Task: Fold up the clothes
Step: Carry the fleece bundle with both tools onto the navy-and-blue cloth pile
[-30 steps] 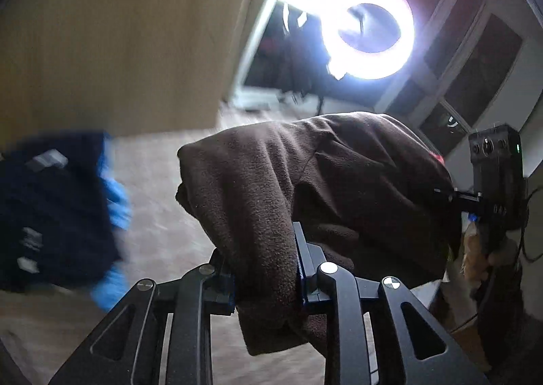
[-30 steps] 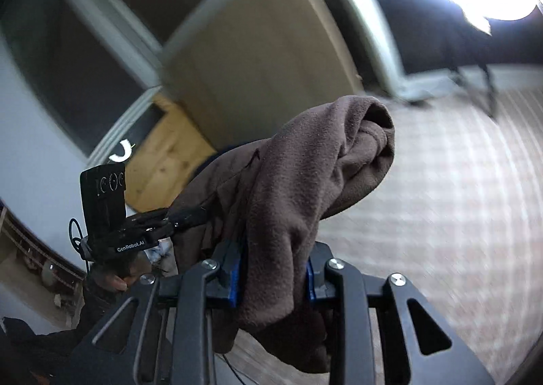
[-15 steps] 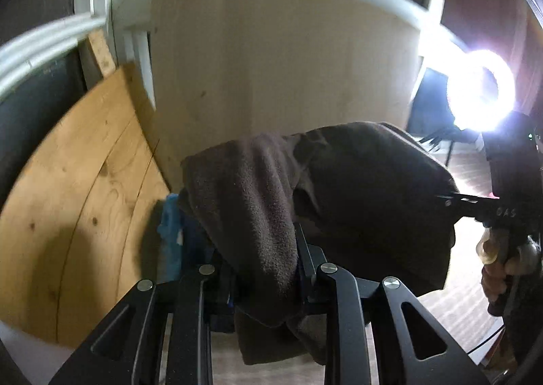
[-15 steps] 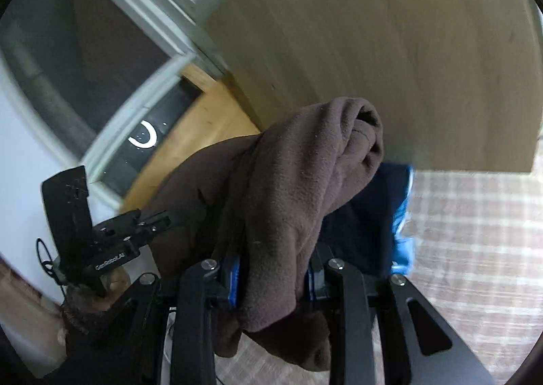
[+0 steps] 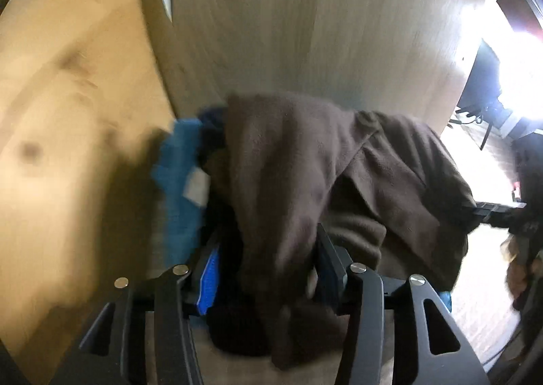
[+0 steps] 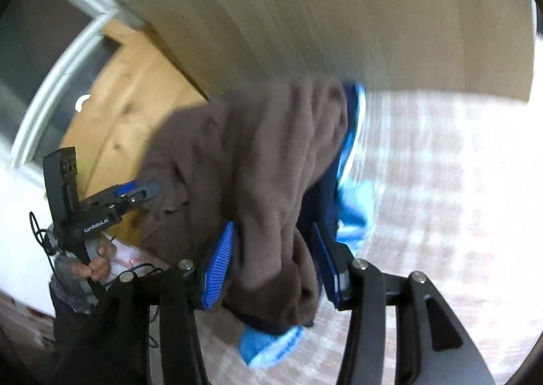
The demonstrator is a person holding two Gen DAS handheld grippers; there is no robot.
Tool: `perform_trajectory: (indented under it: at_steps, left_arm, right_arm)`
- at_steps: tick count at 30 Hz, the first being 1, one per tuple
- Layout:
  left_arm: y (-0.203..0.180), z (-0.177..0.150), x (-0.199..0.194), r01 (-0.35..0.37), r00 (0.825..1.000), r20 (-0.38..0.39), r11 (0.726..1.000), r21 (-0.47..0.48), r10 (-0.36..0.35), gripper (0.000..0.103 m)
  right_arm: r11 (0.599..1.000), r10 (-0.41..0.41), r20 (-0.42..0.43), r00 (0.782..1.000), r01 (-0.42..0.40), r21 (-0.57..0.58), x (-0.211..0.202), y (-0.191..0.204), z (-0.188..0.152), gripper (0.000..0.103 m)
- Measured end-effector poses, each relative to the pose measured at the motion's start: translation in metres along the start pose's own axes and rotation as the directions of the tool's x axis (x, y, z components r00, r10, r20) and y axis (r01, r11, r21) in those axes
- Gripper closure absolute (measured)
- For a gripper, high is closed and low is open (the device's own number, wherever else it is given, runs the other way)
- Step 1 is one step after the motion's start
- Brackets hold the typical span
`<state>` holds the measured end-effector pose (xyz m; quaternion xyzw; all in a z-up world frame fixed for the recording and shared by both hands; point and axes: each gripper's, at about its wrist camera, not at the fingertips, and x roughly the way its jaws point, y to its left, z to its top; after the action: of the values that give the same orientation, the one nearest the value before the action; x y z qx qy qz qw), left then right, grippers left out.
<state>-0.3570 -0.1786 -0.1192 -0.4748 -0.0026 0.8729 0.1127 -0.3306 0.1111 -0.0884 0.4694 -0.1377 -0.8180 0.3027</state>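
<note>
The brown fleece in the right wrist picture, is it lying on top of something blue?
Yes, the brown fleece drapes over a navy and bright blue garment that sticks out beside and below it.

Both handheld tools were matte black, with skeletal cut-out linkages, round silver pivot screws and ribbed bright-blue pads on their fingers (image 6: 217,266). The left gripper (image 6: 135,193), seen from the right wrist camera, bore white "GenRobot.AI" lettering, a boxy black camera block and thin black cables. A grey knit cuff (image 6: 66,274) covered its hand's wrist.
</note>
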Motion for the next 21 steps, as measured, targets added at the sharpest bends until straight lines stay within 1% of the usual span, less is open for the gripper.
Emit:
perform_trajectory:
  at_steps: [1,3,5,6,7,8,9,10,11,12,13,14,15,16,17,18,20,21]
  left_arm:
    - [-0.002,0.0,-0.015,-0.017,0.999,0.03,1.0,0.013,0.017,0.057]
    - [-0.004,0.005,-0.041,-0.019,0.995,0.1,0.999,0.027,0.016,0.057]
    - [-0.008,0.026,-0.043,0.009,0.991,0.132,0.999,0.037,-0.014,0.057]
    - [-0.01,0.036,-0.045,0.023,0.989,0.148,0.999,0.042,-0.029,0.057]
    - [-0.011,0.046,-0.046,0.037,0.986,0.163,0.998,0.048,-0.044,0.057]
    - [-0.013,0.057,-0.035,0.051,0.986,0.155,0.997,0.053,-0.059,0.057]
    - [-0.011,0.063,-0.017,0.054,0.99,0.127,0.997,0.049,-0.06,0.057]
    - [-0.009,0.068,0.001,0.056,0.993,0.099,0.997,0.046,-0.061,0.057]
    - [-0.007,0.073,0.018,0.059,0.996,0.071,0.997,0.042,-0.062,0.055]
    - [-0.005,0.078,0.036,0.061,0.997,0.043,0.997,0.038,-0.063,0.056]
    - [-0.002,0.072,0.045,0.056,0.998,0.01,0.998,0.019,-0.057,0.056]
    - [0.008,0.073,0.059,0.087,0.996,-0.013,0.996,-0.02,-0.087,0.056]
    - [0.019,0.073,0.071,0.116,0.992,-0.034,0.992,-0.059,-0.118,0.056]
    - [0.026,0.075,0.068,0.141,0.989,-0.032,0.985,-0.095,-0.144,0.061]
    - [0.029,0.078,0.056,0.136,0.99,-0.028,0.984,-0.116,-0.141,0.062]
    - [0.026,0.078,0.037,0.104,0.995,0.003,0.99,-0.094,-0.104,0.064]
    - [0.02,0.077,-0.001,0.036,0.997,0.069,0.998,-0.051,-0.032,0.066]
    - [0.018,0.072,-0.018,0.046,0.995,0.095,0.998,-0.036,-0.043,0.065]
  right_arm:
    - [0.999,-0.002,0.043,0.999,0.004,-0.037,-0.012,0.007,0.004,0.057]
    - [0.996,-0.003,0.08,0.997,0.009,-0.083,-0.013,0.018,0.023,0.057]
    - [0.993,-0.002,0.101,0.995,0.014,-0.119,-0.006,0.028,0.044,0.059]
    - [0.99,-0.002,0.111,0.994,0.017,-0.137,-0.002,0.033,0.055,0.065]
    - [0.991,0.005,0.11,0.994,0.01,-0.137,0.005,0.034,0.065,0.068]
    - [0.992,0.01,0.1,0.995,0.003,-0.123,0.016,0.031,0.072,0.068]
    - [0.994,0.007,0.096,0.995,0.004,-0.114,0.026,0.026,0.078,0.068]
    - [0.992,-0.023,0.083,0.996,0.033,-0.121,0.039,0.02,0.08,0.068]
    - [0.985,-0.082,0.064,0.995,0.091,-0.146,0.054,0.011,0.078,0.068]
    - [0.979,-0.125,0.037,0.991,0.13,-0.156,0.069,0.002,0.076,0.07]
    - [0.982,-0.133,-0.002,0.991,0.132,-0.136,0.083,-0.01,0.073,0.07]
    - [0.989,-0.112,-0.023,0.993,0.109,-0.1,0.087,-0.019,0.072,0.07]
    - [0.995,-0.082,-0.019,0.996,0.081,-0.063,0.082,-0.024,0.073,0.07]
    - [0.997,-0.069,-0.008,0.998,0.069,-0.042,0.073,-0.025,0.075,0.071]
    - [0.996,-0.074,0.015,0.997,0.075,-0.049,0.058,-0.018,0.077,0.07]
    - [0.994,-0.069,0.043,0.997,0.072,-0.076,0.042,-0.009,0.075,0.07]
    - [0.988,-0.017,0.074,0.997,0.028,-0.151,0.013,0.015,0.064,0.07]
    - [0.983,-0.002,0.075,0.997,0.016,-0.182,0.004,0.026,0.054,0.07]
